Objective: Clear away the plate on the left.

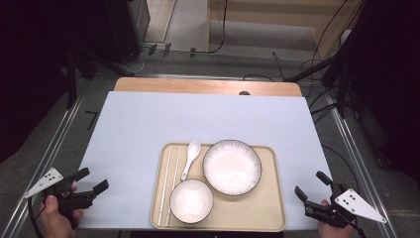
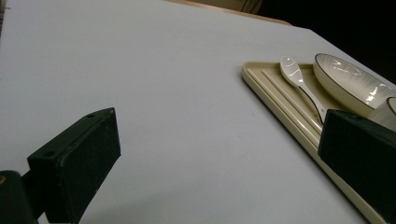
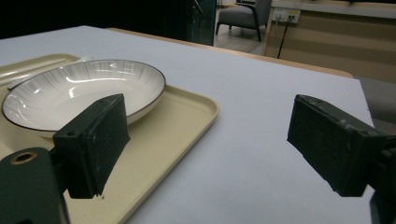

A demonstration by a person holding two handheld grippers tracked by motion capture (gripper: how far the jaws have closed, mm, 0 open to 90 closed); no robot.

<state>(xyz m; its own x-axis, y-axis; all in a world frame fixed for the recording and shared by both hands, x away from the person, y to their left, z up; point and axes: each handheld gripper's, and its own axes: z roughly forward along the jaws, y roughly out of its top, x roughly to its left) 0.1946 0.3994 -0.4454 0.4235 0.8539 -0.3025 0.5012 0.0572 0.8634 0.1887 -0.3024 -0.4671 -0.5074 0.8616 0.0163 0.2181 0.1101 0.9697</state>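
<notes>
Bowls [image 1: 191,200], spoon [image 1: 190,158] and chopsticks [image 1: 167,184] crowd the tray [image 1: 270,218] between both open hand-held grippers.

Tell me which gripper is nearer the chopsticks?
Left. The left gripper sits just off the tray's left edge near the chopsticks; the right gripper is beyond the tray's right side.
</notes>
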